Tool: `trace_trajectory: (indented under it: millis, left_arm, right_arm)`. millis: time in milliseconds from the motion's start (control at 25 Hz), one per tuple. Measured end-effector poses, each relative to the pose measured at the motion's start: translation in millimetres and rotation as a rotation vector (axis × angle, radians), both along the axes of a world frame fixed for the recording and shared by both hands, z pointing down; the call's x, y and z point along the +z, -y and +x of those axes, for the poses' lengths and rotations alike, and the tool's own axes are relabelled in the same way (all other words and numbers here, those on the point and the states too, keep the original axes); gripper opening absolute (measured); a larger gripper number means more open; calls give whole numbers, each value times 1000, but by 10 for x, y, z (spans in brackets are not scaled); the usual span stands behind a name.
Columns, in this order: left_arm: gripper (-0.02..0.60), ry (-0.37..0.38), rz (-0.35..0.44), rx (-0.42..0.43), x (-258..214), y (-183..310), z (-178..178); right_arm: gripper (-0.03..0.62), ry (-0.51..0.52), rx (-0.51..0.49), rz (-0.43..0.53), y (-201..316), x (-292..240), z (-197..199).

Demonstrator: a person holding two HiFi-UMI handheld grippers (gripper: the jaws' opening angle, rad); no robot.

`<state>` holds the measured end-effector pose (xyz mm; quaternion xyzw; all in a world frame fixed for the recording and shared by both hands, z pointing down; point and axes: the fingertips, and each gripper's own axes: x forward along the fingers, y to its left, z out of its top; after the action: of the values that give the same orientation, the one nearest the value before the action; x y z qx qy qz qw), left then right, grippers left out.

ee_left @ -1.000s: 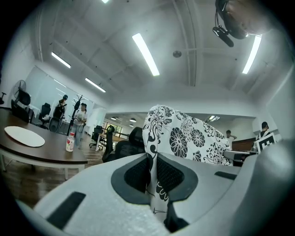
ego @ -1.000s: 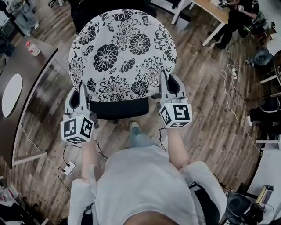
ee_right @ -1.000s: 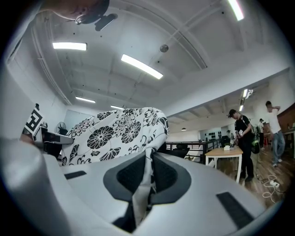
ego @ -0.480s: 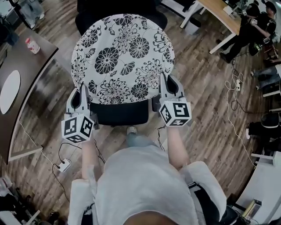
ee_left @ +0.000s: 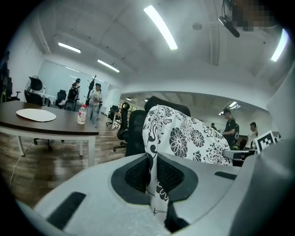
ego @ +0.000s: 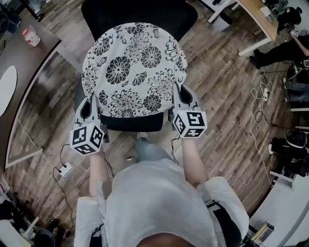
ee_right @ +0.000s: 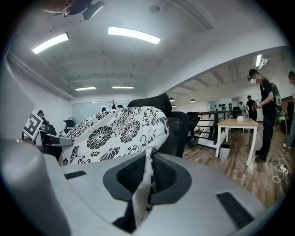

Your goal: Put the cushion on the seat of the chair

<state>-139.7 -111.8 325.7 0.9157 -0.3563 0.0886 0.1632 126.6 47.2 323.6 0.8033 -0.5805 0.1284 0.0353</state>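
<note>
1. Cushion, floral, is gripped along its near edge. The left gripper is clamped on a fold of fabric at the near-left corner. The right gripper is clamped likewise at the near-right corner. Each gripper view shows the jaws closed on thin cloth only.
2. It lies over the seat of the chair, far edge toward the backrest. A strip along the seat's front edge is bare. Whether it already rests fully on the seat I cannot tell.
3. Likely risks:
   - Each pinch holds only a little cloth, so a tug could pull a corner free and skew the cushion.
   - Letting go on one side first would probably twist it toward the front edge.
   - The far edge may ride up the backrest and leave the cushion sloped.
4. The only container is a small bottle near the corner of the dark table at the left. It stands well apart from a white plate. Its contents cannot be made out.
</note>
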Motion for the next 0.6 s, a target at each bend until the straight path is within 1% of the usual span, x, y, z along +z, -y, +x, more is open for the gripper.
trace_trajectory:
  millis: [360,600]
  left_arm:
    - [21,97,-124,-17,693,168,82]
    - [21,124,-235,-43,1142,238,77]
  right_arm:
    - [28,81,-32,-131,250,694,129]
    - [28,134,-47,-213,376,1125,187]
